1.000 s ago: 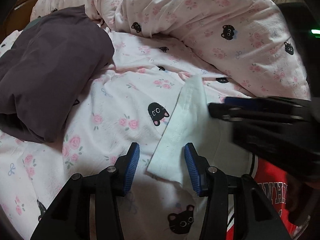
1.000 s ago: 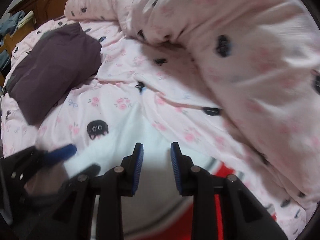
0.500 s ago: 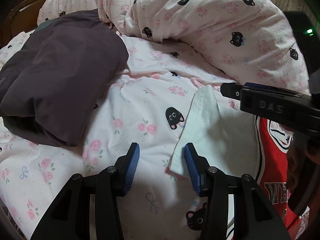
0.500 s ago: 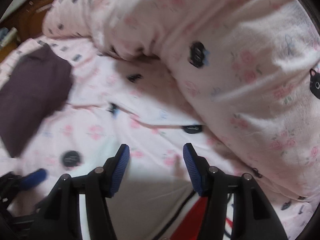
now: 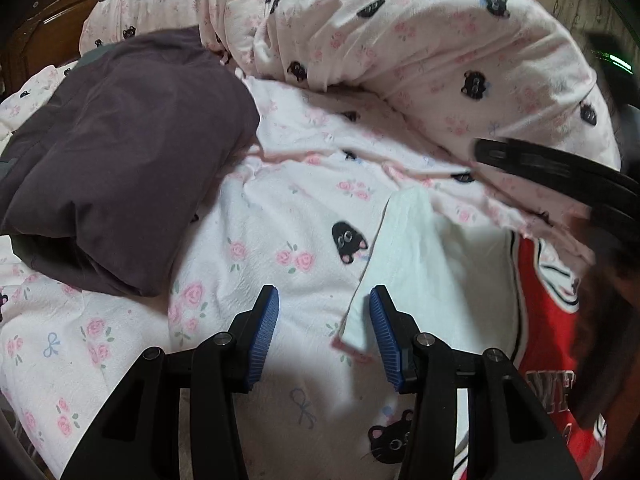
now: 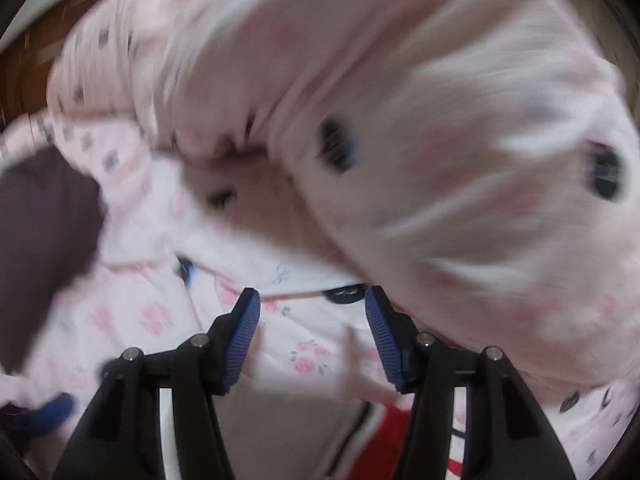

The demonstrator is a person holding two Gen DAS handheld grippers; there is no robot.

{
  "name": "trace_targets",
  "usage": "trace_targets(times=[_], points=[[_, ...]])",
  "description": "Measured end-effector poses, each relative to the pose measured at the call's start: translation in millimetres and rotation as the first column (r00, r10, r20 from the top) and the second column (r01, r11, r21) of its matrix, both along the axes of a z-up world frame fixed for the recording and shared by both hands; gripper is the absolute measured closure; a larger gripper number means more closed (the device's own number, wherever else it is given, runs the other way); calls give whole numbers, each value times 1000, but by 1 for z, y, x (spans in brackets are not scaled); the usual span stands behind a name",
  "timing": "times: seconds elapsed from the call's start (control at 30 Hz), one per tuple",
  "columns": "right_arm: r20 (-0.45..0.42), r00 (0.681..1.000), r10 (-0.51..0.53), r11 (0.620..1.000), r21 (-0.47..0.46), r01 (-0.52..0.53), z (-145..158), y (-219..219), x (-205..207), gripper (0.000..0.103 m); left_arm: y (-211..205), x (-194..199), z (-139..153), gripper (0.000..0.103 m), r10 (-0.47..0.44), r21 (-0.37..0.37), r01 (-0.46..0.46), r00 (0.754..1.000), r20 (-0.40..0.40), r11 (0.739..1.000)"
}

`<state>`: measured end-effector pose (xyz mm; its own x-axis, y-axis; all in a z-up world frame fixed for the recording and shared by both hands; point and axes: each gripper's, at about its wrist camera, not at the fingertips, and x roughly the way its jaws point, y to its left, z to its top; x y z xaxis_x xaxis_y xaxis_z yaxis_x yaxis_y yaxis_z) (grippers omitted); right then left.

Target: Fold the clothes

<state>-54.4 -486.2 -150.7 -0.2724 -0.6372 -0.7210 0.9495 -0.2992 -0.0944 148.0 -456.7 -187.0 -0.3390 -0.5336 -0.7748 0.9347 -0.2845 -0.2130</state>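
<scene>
A white T-shirt with a red print (image 5: 440, 280) lies flat on the pink cat-print bedsheet (image 5: 256, 264), its sleeve edge just right of my left gripper (image 5: 324, 332), which is open and empty. My right gripper (image 6: 312, 336) is open and empty above the shirt's top edge (image 6: 304, 432); its view is blurred. The right gripper also shows in the left wrist view (image 5: 560, 176) at the right, above the shirt.
A folded dark purple garment (image 5: 120, 168) lies at the left on the bed. A rolled pink cat-print duvet (image 5: 420, 52) runs along the back and right. A wooden headboard (image 5: 52, 20) is at the far left.
My right gripper has opened, let go of the shirt and lifted away toward the duvet. My left gripper has drawn back to the left, off the sleeve.
</scene>
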Motion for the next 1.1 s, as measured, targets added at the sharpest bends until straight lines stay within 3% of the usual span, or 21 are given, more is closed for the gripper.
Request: trace_targets(times=[0.13,0.23,0.37,0.5,0.77,0.93,1.1], points=[[48,999,-16,996,-82,20,29,55,-18,46,7,-5,14,59,-49,-65,48,999,-14,997],[77,996,-40,994,-95,47,38,99,-32,46,12,-9,18,49,-76,-82,74,997,-28,994],[99,994,-53,996,-64,60,38,143,-42,46,13,-8,8,48,-77,-23,75,992,-104,997],[68,998,-18,1000,-13,19,35,166,-37,46,15,-7,-2,48,-73,37,80,981,-179,996],[27,991,134,989,50,-136,38,142,-15,46,1,5,-16,53,-24,130,75,935,-354,989],[19,984,179,983,48,-180,47,125,-2,46,-6,12,-18,54,4,164,70,910,-414,984],[25,979,200,978,54,-201,47,114,5,46,-12,20,-23,69,42,184,46,894,-446,982]])
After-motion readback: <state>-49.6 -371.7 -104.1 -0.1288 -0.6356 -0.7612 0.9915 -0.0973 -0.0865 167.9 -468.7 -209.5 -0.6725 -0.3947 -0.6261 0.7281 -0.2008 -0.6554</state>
